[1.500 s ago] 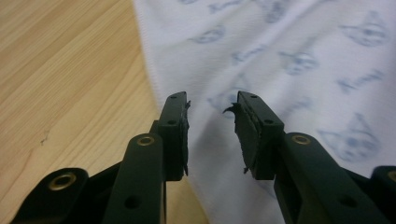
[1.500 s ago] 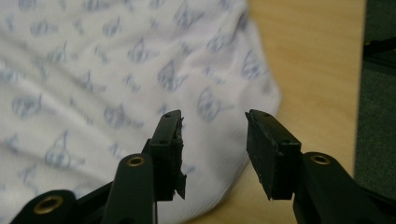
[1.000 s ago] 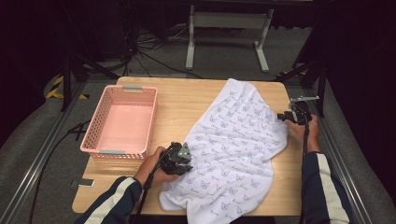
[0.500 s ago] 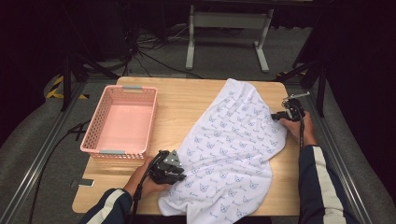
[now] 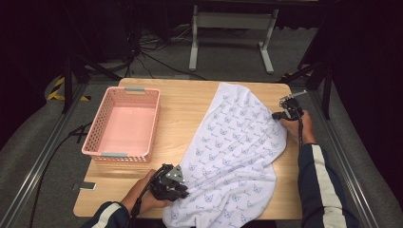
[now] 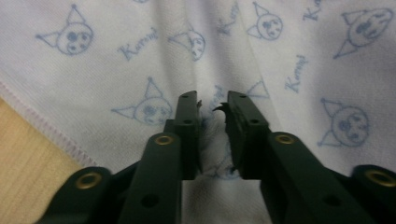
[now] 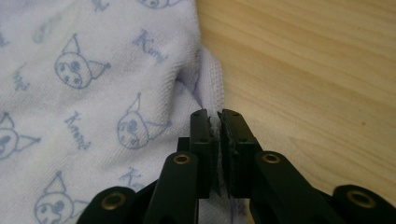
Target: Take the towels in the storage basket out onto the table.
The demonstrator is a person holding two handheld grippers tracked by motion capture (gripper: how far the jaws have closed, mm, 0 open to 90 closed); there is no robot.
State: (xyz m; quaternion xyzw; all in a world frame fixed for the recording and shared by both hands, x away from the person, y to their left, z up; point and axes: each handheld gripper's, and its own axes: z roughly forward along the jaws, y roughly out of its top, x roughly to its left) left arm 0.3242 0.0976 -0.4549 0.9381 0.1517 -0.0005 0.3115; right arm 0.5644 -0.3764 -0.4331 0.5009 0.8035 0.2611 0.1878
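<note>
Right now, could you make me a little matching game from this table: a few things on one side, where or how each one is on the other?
Things:
1. basket
2. towel
3. left hand-held gripper
4. right hand-held gripper

States:
A. pinches the towel's hemmed edge
B. spread over the table's right half
C. pink, nothing in it
D. jaws around a towel fold near the front edge

Pairs: 1-C, 2-B, 3-D, 4-A
</note>
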